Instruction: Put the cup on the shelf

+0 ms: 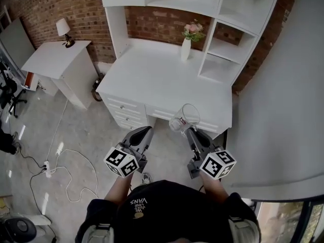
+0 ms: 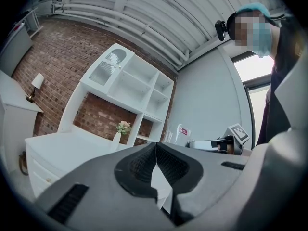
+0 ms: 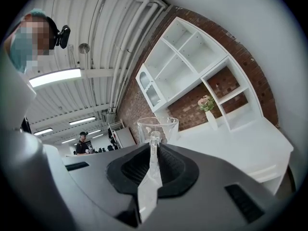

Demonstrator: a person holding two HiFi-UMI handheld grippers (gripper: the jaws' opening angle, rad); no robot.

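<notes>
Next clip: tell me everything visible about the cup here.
The cup is clear and looks like glass, with a round open rim and a side handle. It appears empty. The right gripper holds it in the air by that handle, jaws shut on it, before the white desk. Nothing else touches it.

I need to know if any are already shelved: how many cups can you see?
1. The clear cup is held by its handle in the right gripper. None shows on the shelves, whose upper part is cut off.
</notes>
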